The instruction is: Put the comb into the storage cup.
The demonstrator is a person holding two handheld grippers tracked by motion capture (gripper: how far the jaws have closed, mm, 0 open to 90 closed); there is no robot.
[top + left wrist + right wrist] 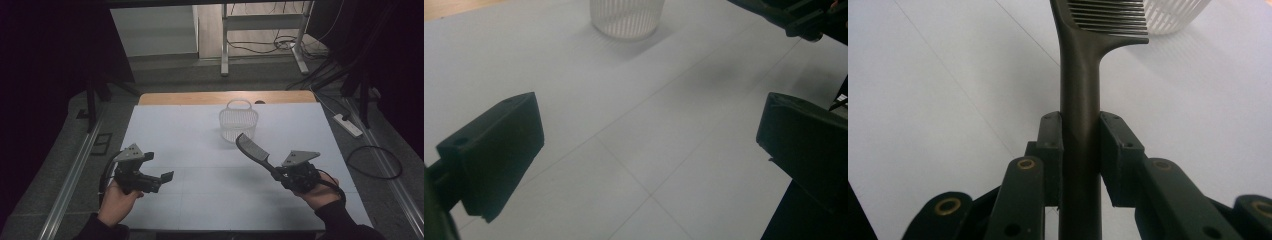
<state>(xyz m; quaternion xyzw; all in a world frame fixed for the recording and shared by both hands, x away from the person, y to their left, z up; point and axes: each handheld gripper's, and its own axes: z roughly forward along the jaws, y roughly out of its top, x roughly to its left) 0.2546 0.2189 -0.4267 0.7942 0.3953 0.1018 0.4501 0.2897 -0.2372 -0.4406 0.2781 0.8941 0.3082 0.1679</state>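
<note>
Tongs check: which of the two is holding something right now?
The right tongs, clamped on the black comb by its handle; the left tongs stand open and empty.

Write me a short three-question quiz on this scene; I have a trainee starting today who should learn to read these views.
1. True or false: the right tool is shut on the handle of the black comb.
2. Which way does the comb's toothed end point in the high view?
A. toward the white basket
B. toward the left tool
C. toward the person
3. Fill in: the left tool's jaws stand ____ with nothing between them.

Key:
1. True; the right gripper view shows both jaws pressed on the handle.
2. A; the toothed end reaches up toward the basket but is not inside it.
3. Open; only the white table shows between them.
</note>
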